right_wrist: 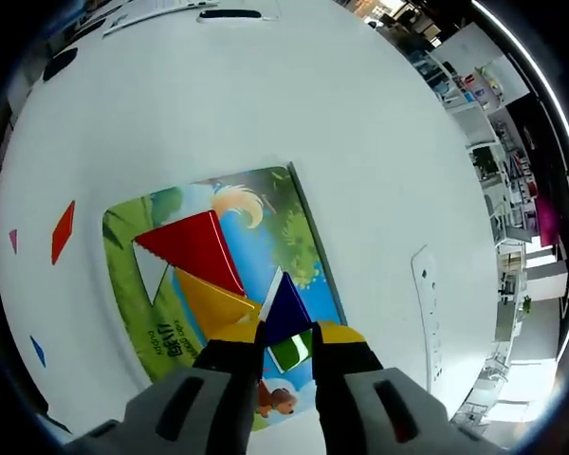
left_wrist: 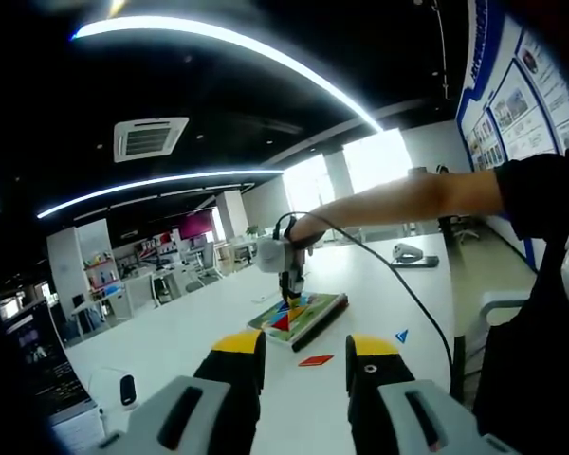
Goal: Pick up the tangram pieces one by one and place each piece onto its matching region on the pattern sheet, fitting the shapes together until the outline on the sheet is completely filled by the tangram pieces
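Note:
The pattern sheet (right_wrist: 266,204) lies flat on the white table, also seen further off as the sheet (left_wrist: 313,318). On it sit a red triangle (right_wrist: 194,248) and an orange triangle (right_wrist: 213,301). My right gripper (right_wrist: 286,332) is low over the sheet, shut on a dark blue triangle (right_wrist: 286,308); a green piece (right_wrist: 289,353) shows just under it between the jaws. From the other camera, a person's arm holds this right gripper (left_wrist: 289,296) over the sheet. My left gripper (left_wrist: 303,365) hangs open above the table. Loose pieces: a red parallelogram (left_wrist: 316,360), a small blue triangle (left_wrist: 401,336).
Beside the sheet lie the red parallelogram (right_wrist: 63,230), a tiny purple triangle (right_wrist: 12,239) and a small blue triangle (right_wrist: 38,351). A white flat strip (right_wrist: 424,284) lies right of the sheet. A grey device (left_wrist: 412,253) sits far back; a cable (left_wrist: 408,294) trails over the table.

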A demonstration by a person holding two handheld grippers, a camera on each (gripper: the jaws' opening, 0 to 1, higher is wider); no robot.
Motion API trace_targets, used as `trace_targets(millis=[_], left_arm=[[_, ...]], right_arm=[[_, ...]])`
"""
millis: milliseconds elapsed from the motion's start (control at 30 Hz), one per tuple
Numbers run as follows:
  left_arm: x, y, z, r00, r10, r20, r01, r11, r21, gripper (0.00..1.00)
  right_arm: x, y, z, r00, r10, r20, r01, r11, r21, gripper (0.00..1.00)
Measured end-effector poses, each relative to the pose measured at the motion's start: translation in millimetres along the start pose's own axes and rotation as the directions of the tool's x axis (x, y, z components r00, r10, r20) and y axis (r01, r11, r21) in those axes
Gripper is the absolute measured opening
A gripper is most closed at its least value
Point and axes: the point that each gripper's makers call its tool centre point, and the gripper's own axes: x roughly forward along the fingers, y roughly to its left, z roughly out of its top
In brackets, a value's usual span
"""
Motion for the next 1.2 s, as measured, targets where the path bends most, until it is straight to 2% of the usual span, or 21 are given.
trace_targets(millis=[667, 967, 1200], left_arm=[[0, 2.2, -0.9, 1.000, 0.002, 0.001, -0.002, 1.000, -0.003, 0.35], [0, 1.7, -1.3, 1.000, 0.001, 0.001, -0.001, 1.000, -0.003, 0.35], [0, 2.4, -1.7, 1.000, 0.003, 0.000, -0.003, 1.000, -0.005, 0.35]], right_arm=[[-2, 3, 6.0, 1.000, 0.016, 0.026, -0.017, 0.999, 0.038, 0.22], [-4, 0, 2.8, 1.000, 0.004, 0.031, -0.006, 0.998, 0.055, 0.28], [-12, -7, -9.4, 1.000, -0.009, 0.018, 0.008, 0.998, 0.058, 0.28]])
